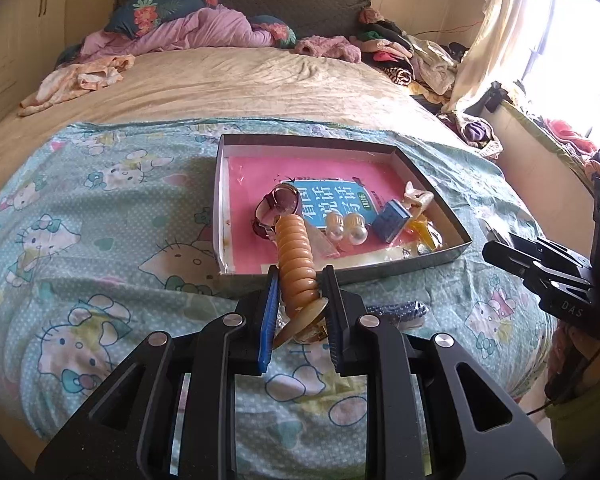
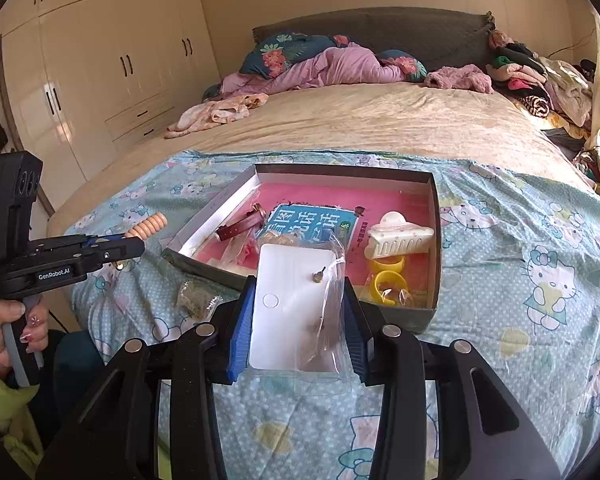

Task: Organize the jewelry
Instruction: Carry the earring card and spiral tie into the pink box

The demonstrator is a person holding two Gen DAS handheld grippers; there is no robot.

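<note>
My left gripper point(image 1: 300, 280) is shut on a tan ribbed bead bracelet point(image 1: 296, 256) that sticks up out of its blue pads, just short of the near rim of a shallow grey box point(image 1: 308, 142). The box holds a pink book, purple sunglasses point(image 1: 278, 204), pearl earrings point(image 1: 350, 228), a small blue box point(image 1: 390, 220) and a cream hair claw point(image 2: 396, 236). My right gripper point(image 2: 299, 284) is shut on a clear bag with a white earring card point(image 2: 288, 304), held above the near edge of the grey box point(image 2: 340, 170). The left gripper point(image 2: 138, 246) shows at the left with the bracelet point(image 2: 148, 226).
The box lies on a teal cartoon-cat bedspread point(image 2: 520, 260). A glittery trinket point(image 2: 198, 300) lies on the cloth near the box corner. Piled clothes point(image 2: 540, 80) and bedding fill the far end of the bed. Wardrobes point(image 2: 120, 60) stand at the left. A hand point(image 2: 8, 320) holds the left gripper's handle.
</note>
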